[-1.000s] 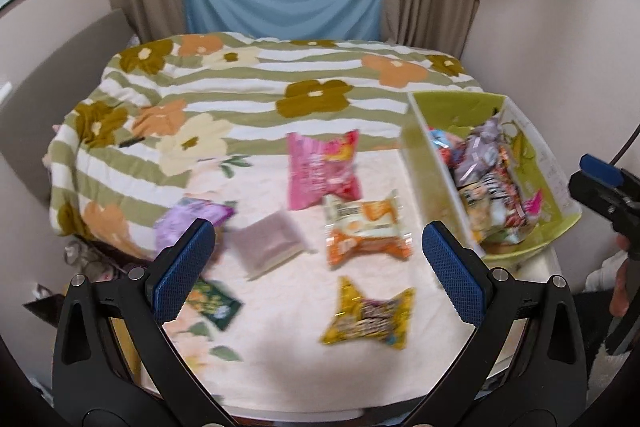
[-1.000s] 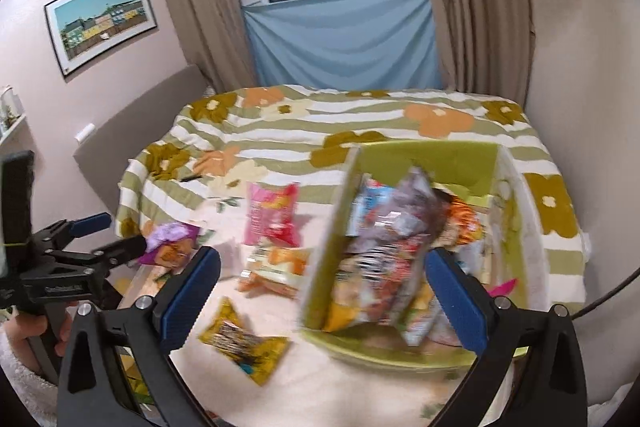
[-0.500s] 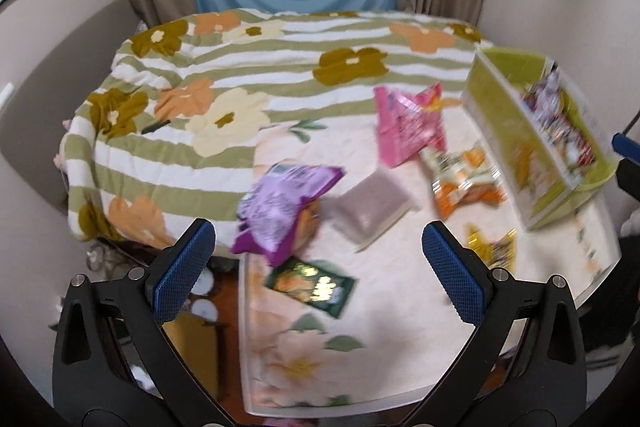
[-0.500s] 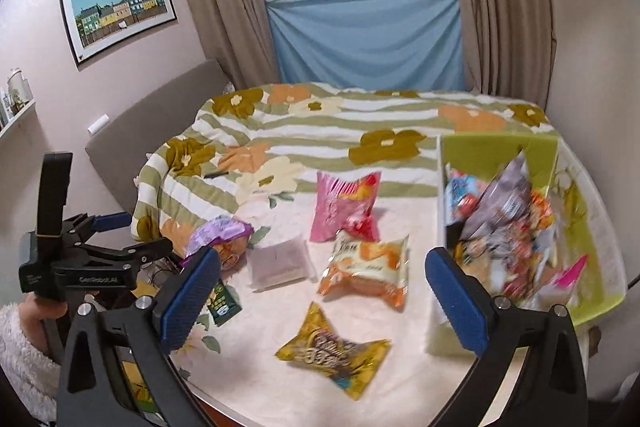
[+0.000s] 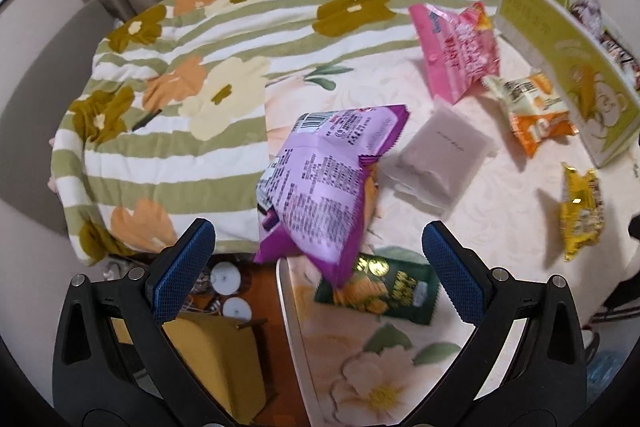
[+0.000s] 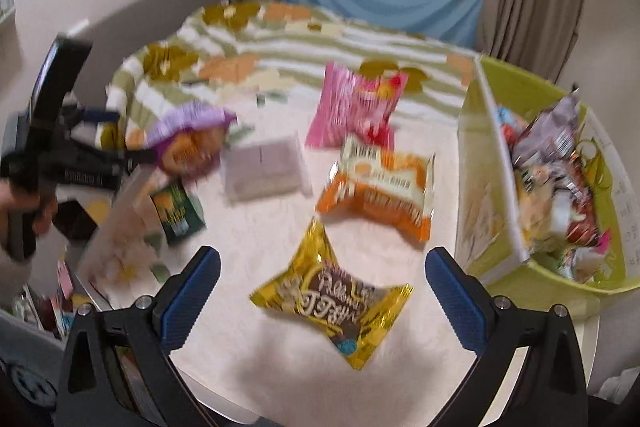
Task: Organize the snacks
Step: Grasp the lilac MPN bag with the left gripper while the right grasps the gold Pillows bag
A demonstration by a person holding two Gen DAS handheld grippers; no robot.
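Loose snack packets lie on a cream floral table [image 5: 500,227]. In the left wrist view a purple bag [image 5: 320,179] lies at the table's left edge, just ahead of my open left gripper [image 5: 318,275]; a dark green packet [image 5: 384,291] lies under its near end. A pale grey packet [image 5: 440,155], a pink bag [image 5: 456,47], an orange packet [image 5: 532,115] and a yellow packet [image 5: 580,211] lie to the right. In the right wrist view my open right gripper [image 6: 322,303] hovers over the yellow packet [image 6: 336,303]. The green basket [image 6: 560,279] of snacks stands at the right.
A bed with a green-striped flowered blanket [image 5: 192,75] lies behind the table. Left of the table is a gap down to the floor with a yellow stool [image 5: 216,359] and small clutter. A hand holds the left gripper [image 6: 60,155] at the table's left edge.
The left gripper has swung left and come down toward the purple bag at the table's edge. The right gripper has left the basket and dropped over the yellow packet. Both stay open.
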